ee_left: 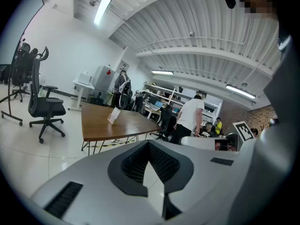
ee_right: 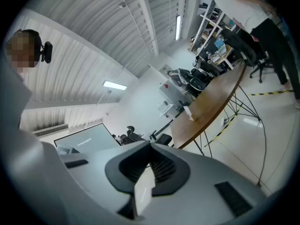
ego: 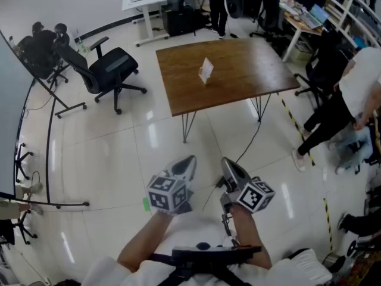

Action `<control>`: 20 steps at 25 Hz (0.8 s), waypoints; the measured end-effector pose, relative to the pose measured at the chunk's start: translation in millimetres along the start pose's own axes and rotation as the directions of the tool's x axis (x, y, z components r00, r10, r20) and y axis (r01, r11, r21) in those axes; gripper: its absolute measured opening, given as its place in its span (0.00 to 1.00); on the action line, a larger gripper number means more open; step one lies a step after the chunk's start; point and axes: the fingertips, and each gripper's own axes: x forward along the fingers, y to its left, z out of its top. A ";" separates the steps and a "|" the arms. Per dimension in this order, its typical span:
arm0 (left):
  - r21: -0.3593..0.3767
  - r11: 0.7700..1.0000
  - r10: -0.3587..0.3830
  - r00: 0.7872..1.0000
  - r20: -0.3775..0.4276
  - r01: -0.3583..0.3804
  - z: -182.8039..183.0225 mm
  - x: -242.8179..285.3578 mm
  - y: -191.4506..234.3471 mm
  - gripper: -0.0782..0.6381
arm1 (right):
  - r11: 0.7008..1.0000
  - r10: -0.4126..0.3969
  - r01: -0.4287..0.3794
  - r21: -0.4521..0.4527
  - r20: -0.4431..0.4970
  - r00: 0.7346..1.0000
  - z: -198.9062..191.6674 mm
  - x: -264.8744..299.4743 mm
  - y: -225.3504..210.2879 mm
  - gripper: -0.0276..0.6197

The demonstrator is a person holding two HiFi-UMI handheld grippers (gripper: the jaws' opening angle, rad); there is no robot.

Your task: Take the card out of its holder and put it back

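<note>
A white card in its small stand rests near the middle of the brown wooden table, well ahead of me. The card stand also shows small and distant in the left gripper view, and in the right gripper view the card stand sits on the table edge. Both grippers hang close to my body over the floor, far from the table. My left gripper has its jaws together with nothing between them. My right gripper is likewise shut and empty.
A black office chair stands left of the table, with more chairs behind it. A person in a white shirt bends at the right. Yellow-black tape and a cable lie on the glossy floor.
</note>
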 end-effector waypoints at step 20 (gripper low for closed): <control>-0.022 1.000 -0.003 1.000 -0.014 0.003 8.2 18.6 20.9 0.10 | 1.000 -0.016 0.016 0.009 -0.016 1.000 5.2 25.1 -10.6 0.05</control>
